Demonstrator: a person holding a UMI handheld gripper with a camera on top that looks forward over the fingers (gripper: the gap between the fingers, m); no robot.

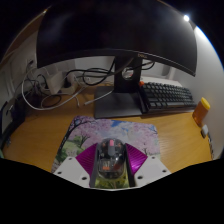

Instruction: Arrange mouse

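Between the fingers of the gripper (111, 172), low in the gripper view, sits the mouse (111, 157). It is grey and silver with a glossy top, and its nose points forward, away from the camera. Both magenta pads (88, 158) lie close along its flanks, one at each side, and the jaws look clenched on it, grasping the mouse by its sides. Whether the mouse rests on the surface below or is lifted off it cannot be told.

Under and just ahead of the mouse lies a mousepad (100, 131) printed with pink blossoms and pale blue. It lies on a wooden desk (40, 135), slightly skewed to the desk's front edge.

Beyond the mousepad stands a large dark monitor (115, 35) on a stand whose flat grey base (118, 104) rests on the desk. Right of the base, a black keyboard (168, 95) lies angled across the desk, well apart from the mouse. Farther right, near the desk's end, stands a small orange thing (202, 110); what it is cannot be told.

Left of the monitor's base, cables (48, 96) loop over the desk, dark and white ones tangled together, and they run up to a white power strip (58, 80) by the wall. A bright lamp (186, 18) shines above the monitor's right end.
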